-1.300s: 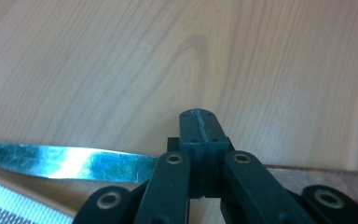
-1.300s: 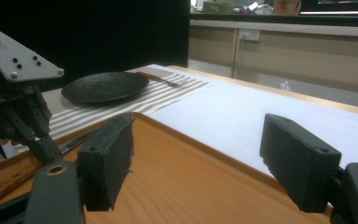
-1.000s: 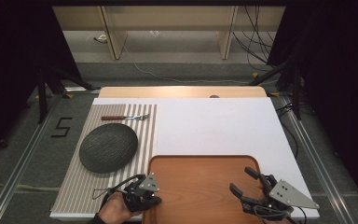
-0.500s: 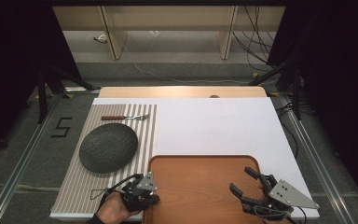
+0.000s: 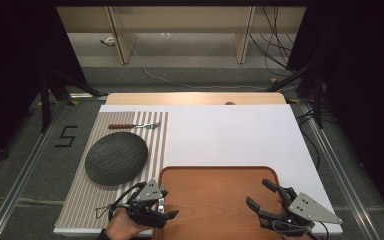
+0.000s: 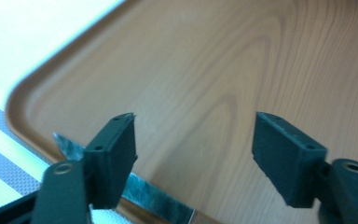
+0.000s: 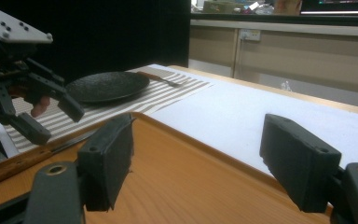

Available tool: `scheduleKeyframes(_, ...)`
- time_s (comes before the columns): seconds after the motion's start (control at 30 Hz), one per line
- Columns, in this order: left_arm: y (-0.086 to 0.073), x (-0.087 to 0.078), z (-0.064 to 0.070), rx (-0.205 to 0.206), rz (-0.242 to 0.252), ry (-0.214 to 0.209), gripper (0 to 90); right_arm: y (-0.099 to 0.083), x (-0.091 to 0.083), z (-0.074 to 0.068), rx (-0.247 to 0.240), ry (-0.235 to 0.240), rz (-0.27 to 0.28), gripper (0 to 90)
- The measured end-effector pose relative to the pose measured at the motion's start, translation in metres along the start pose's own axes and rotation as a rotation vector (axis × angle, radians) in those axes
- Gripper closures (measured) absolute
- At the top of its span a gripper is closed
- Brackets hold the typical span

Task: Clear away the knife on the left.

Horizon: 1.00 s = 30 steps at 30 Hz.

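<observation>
A wooden tray (image 5: 220,172) lies at the table's near edge. My left gripper (image 5: 164,204) hovers over its left rim, open, jaws spread above the bare tray floor (image 6: 205,70). Under its left jaw a knife blade (image 6: 154,197) rests across the tray rim. That knife (image 7: 32,156) has a wooden handle and lies along the rim below the left gripper (image 7: 56,121). My right gripper (image 5: 258,192) is open over the tray's right part, nothing between its jaws (image 7: 196,163).
A dark round plate (image 5: 116,157) sits on a striped placemat (image 5: 80,205) left of the tray. A fork (image 5: 135,126) lies behind the plate. A white sheet (image 5: 230,135) covers the table beyond the tray.
</observation>
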State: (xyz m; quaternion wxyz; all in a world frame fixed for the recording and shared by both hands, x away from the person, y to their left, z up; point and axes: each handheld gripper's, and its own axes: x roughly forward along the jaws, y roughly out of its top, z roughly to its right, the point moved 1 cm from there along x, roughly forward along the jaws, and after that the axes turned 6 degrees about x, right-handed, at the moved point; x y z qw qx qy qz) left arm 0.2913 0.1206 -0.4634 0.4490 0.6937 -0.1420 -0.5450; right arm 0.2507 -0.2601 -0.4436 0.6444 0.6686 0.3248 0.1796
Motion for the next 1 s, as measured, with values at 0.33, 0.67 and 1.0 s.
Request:
scheduleKeyframes(0.33,-0.002,-0.02,0.001,-0.016,0.206,0.025,22.6,0.0,0.0,0.0,0.001,0.0,0.001,26.9)
scheduleKeyframes(0.67,-0.006,-0.034,0.001,-0.031,0.345,0.045,21.3,0.0,0.0,0.0,0.003,-0.001,-0.001,26.9)
scheduleKeyframes(1.0,-0.007,-0.036,0.002,-0.032,0.372,0.04,21.3,0.0,0.0,0.001,0.008,0.001,0.003,26.9)
